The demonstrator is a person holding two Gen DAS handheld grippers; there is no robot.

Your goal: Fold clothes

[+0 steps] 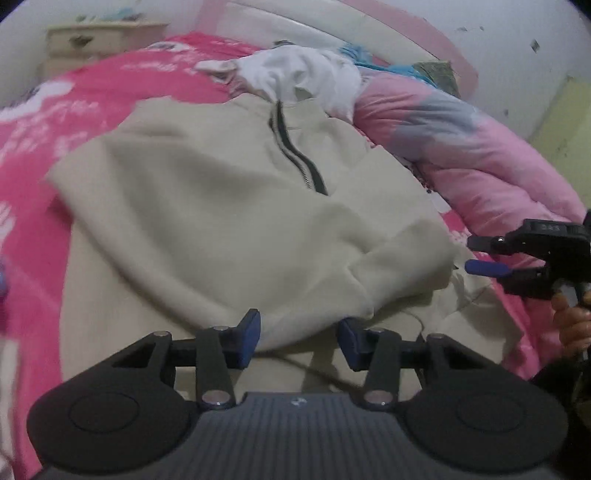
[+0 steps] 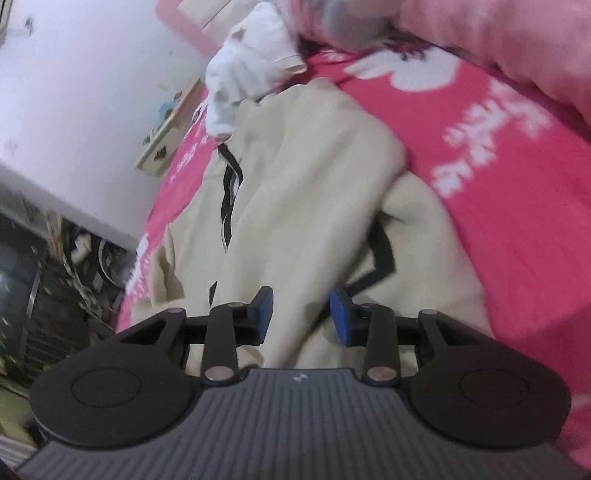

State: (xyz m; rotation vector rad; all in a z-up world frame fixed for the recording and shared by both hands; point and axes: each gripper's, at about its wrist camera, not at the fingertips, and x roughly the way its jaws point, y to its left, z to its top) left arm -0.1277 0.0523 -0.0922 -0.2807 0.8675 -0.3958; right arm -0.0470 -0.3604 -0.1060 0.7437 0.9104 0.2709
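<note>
Both claws, left [image 1: 298,339] and right [image 2: 301,317], half-open and empty, just above the beige sweatshirt [image 1: 221,206] on the pink bed [image 1: 74,103]

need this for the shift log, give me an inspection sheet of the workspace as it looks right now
surface: bed with a hot pink printed cover.
job's things: beige zip top spread flat on the bed, dark zipper facing up, one side folded over the body.
clutter: white garment bunched at the top's collar; rolled pink quilt along the bed's edge.
grippers: left gripper open over the top's near hem, nothing between the fingers; right gripper open over the cloth, also empty.
cables: nothing seen.
surroundings: cream drawer unit beside the bed, pink and white headboard, pale wall; dark cluttered floor area, too blurred to identify.
</note>
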